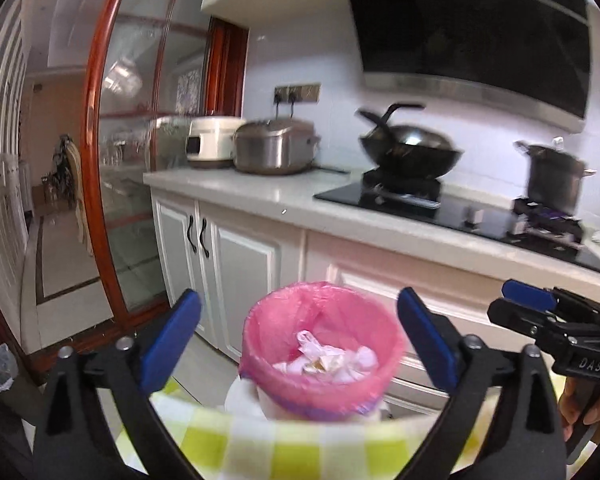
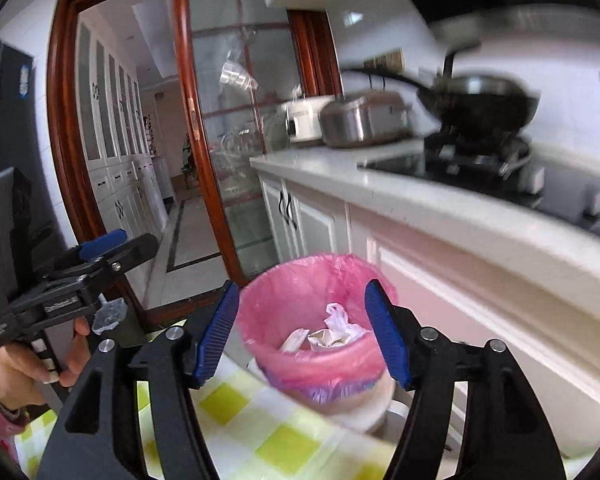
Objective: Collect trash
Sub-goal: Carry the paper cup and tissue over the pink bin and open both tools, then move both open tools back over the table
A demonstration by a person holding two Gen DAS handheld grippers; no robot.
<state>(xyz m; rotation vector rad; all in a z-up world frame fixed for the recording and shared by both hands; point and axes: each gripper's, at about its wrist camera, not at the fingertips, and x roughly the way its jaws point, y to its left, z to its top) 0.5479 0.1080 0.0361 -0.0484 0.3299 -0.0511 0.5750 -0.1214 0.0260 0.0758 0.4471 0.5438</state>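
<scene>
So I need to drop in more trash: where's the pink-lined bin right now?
The pink-lined bin sits low and centre in both wrist views, framed between each gripper's open blue fingers, past the green-checked cloth and in front of the white cabinets.

Bin liner [image 1: 322,344] thin pink plastic, crinkled; cooker [image 1: 275,146] brushed metal; wok [image 1: 410,152] matt black; tablecloth [image 2: 260,432] checked cloth

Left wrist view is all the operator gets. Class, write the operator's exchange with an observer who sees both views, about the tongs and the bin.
Operator: I see the right tongs only side-on. Are they open?
Observer: Yes. The right wrist view shows them open and empty, with the pink-lined bin framed between their blue pads.
Operator: What stands left of the doorway?
Observer: A tall dark appliance, right beside the frame.
</scene>
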